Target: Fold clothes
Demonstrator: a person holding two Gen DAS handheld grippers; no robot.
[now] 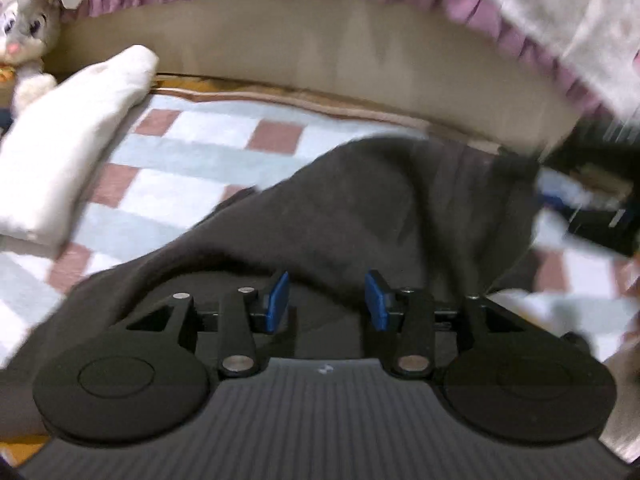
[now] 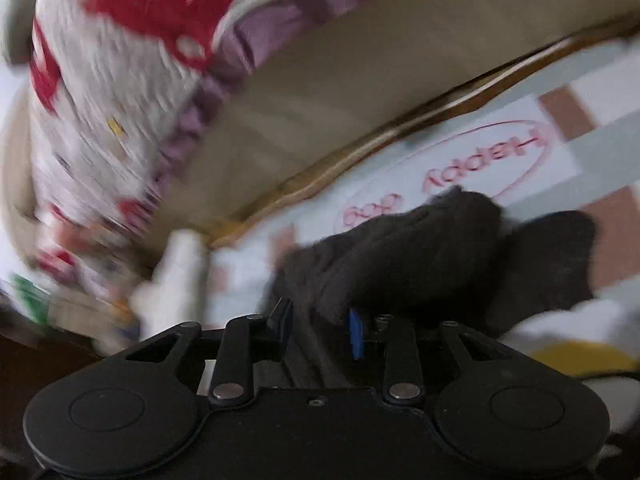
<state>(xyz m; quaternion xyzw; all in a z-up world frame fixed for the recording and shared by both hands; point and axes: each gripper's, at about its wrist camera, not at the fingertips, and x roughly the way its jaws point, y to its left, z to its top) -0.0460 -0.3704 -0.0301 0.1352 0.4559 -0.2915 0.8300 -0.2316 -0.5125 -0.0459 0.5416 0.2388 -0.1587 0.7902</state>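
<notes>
The dark garment (image 1: 360, 216) lies on the checked bed cover (image 1: 192, 136), running from the left gripper (image 1: 326, 300), whose fingers stand apart over its near edge, far-right toward the right gripper (image 2: 320, 330), fingers apparently parted with cloth between them.

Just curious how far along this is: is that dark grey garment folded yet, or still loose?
Still loose. The dark grey garment lies rumpled and bunched on the checked blanket, unlike the folded white cloth.

Checked blanket (image 1: 208, 148) lies bare between folded white cloth (image 1: 60, 152) (left) and dark garment (image 1: 360, 208); beige backrest (image 1: 320, 52) walls the rear.
</notes>
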